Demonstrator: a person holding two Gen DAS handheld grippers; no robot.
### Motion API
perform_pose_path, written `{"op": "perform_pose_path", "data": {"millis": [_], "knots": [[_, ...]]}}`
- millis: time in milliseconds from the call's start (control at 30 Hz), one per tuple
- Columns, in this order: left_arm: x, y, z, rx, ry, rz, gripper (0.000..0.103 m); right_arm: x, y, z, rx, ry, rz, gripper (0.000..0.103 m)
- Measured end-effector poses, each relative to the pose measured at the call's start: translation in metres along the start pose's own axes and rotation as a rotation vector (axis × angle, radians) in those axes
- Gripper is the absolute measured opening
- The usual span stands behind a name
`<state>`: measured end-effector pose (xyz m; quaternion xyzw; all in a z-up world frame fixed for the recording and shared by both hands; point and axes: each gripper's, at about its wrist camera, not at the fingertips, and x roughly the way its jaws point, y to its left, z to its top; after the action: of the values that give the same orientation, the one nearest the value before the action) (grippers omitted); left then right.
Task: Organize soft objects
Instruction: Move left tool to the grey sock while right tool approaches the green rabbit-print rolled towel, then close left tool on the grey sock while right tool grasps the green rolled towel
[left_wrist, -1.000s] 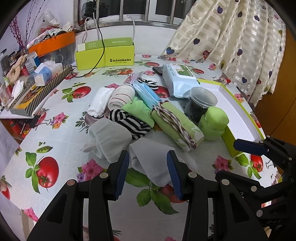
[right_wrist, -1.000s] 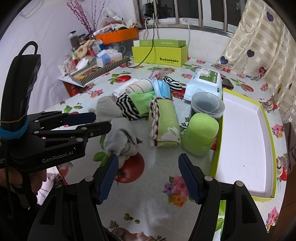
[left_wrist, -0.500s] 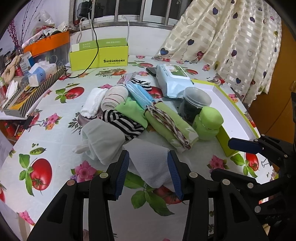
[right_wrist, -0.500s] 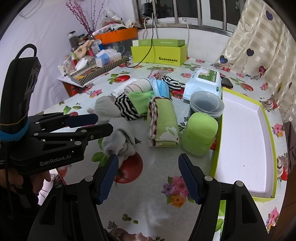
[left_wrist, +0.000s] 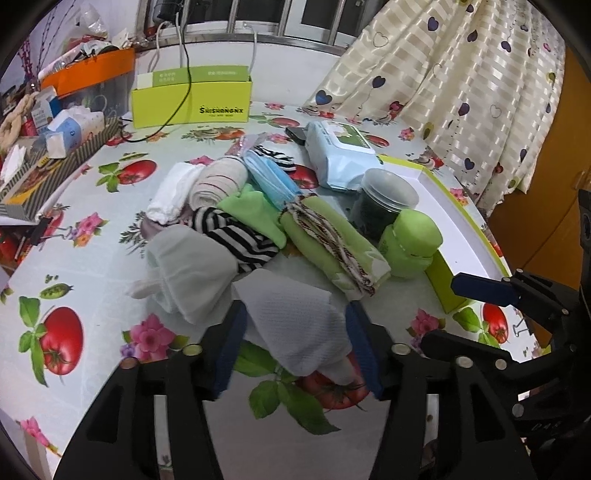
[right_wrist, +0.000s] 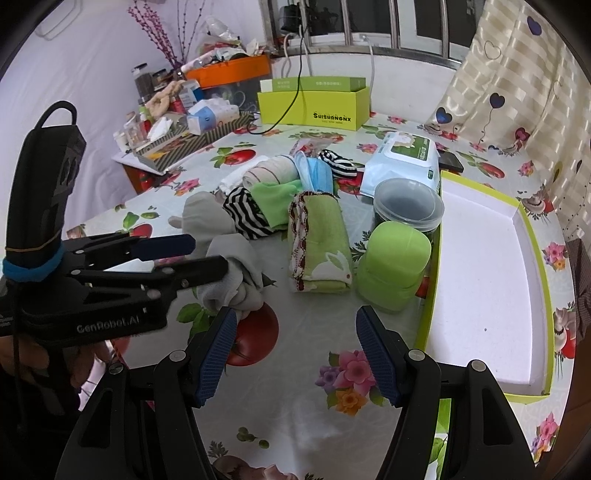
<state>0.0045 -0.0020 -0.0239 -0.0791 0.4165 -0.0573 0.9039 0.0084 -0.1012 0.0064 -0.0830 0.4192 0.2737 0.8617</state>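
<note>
Tabletop (left_wrist: 110, 266) is covered by a glossy oilcloth printed with tomatoes, pea pods and pink flowers. A barred window is seen at the far edge, with a cream curtain (left_wrist: 461, 85) patterned in hearts hung at the right and a white wall at the left. A lime cardboard box (left_wrist: 192, 99) is set under the window, a black cable draped over it; beside it an orange bin (right_wrist: 229, 72) and a striped tray (left_wrist: 55, 166) of clutter are crowded together. Soft items are heaped mid-table: a grey folded cloth (left_wrist: 295, 321), a pale grey sock bundle (left_wrist: 188, 269), a black-and-white striped sock (left_wrist: 236, 236), a green towel roll (right_wrist: 319, 247) and blue face masks (left_wrist: 269, 177). A wet-wipes pack (right_wrist: 402, 162), a clear lidded jar (right_wrist: 408, 206) and a green plastic jar (right_wrist: 393, 266) are stood next to a shallow white tray with a lime rim (right_wrist: 532, 258), which is seen bare inside. The left gripper (left_wrist: 295, 350) is being opened, its jaws spread wide around the grey folded cloth, the pads appearing clear of it. The right gripper (right_wrist: 295, 350) is held with jaws wide apart over bare oilcloth, nothing between them.
</note>
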Motion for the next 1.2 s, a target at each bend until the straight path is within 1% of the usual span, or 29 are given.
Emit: {"op": "perform_pose_path", "data": {"millis": [200,333,567,600,633,667,700,767,867,1033,1200], "knots": [[0.019,-0.002,-0.002,-0.01,0.04,-0.004,0.058,0.003,-0.003,-0.003,0.006,0.003,-0.004,0.068],[0.028,-0.001,-0.001,-0.012,0.06,0.009,0.059,0.005,-0.008,-0.004,0.013,0.007,-0.005,0.068],[0.033,0.001,-0.003,0.013,0.05,0.005,0.058,0.005,-0.01,0.003,0.011,0.008,-0.015,0.068],[0.033,0.001,-0.004,0.015,0.048,0.007,0.057,0.006,-0.009,0.005,0.007,0.008,-0.018,0.068],[0.032,0.001,-0.004,0.019,0.045,0.009,0.051,0.006,-0.009,0.006,0.005,0.009,-0.021,0.068],[0.032,0.001,-0.004,0.02,0.042,0.014,0.042,0.007,-0.009,0.009,0.003,0.012,-0.023,0.068],[0.031,0.002,-0.004,0.02,0.04,0.024,0.037,0.008,-0.009,0.012,0.0,0.013,-0.025,0.068],[0.029,0.006,-0.003,0.01,0.036,0.011,0.029,0.01,-0.007,0.017,-0.01,0.016,-0.027,0.068],[0.024,0.011,-0.004,0.006,0.026,0.001,0.025,0.015,-0.005,0.027,-0.035,0.023,-0.031,0.068],[0.01,0.023,-0.004,-0.018,-0.006,-0.01,0.024,0.028,-0.002,0.044,-0.074,0.045,-0.049,0.068],[-0.006,0.036,0.002,-0.035,-0.051,0.0,0.024,0.047,0.003,0.059,-0.123,0.085,-0.072,0.068]]}}
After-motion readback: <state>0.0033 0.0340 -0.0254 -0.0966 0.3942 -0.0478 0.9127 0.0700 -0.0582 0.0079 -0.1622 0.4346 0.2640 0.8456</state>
